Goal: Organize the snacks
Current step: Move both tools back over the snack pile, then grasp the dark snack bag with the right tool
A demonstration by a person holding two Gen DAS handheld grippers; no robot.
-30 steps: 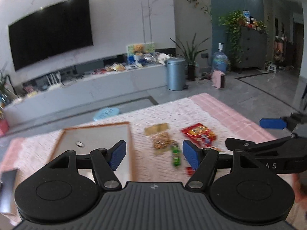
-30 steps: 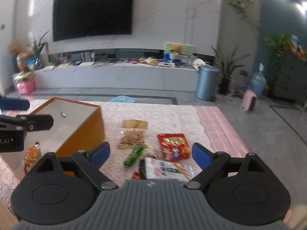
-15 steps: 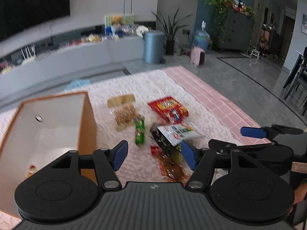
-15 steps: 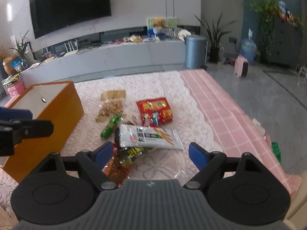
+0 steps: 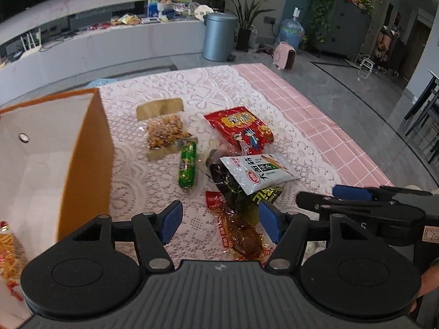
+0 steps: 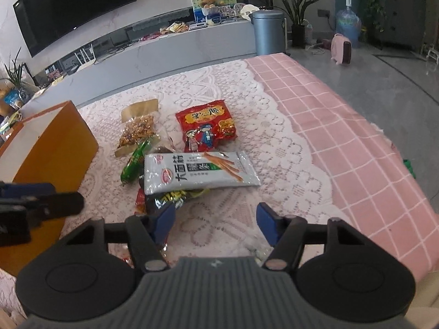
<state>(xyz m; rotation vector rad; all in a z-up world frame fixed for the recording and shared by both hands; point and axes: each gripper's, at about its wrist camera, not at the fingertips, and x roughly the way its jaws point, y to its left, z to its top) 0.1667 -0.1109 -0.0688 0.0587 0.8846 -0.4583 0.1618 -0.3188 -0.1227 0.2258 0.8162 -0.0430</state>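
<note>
Left tongs [image 5: 219,223] spread apart, empty, hovering over the near end of the snack pile; right tongs [image 6: 215,223] likewise apart and empty, low over the lace tablecloth [image 6: 247,104]; orange box [image 5: 82,148] open at far left of table, one yellow snack bag [image 5: 8,252] already inside; then clear nut bag [image 5: 164,133], green sausage stick [image 5: 188,166], dark wrapped packs [image 5: 233,194], white noodle-stick pack [image 6: 197,171] on top, red chip bag [image 6: 205,128] behind; step looks like approach before a pick; next move likely: lower over one pack, close, carry left to box.
</note>
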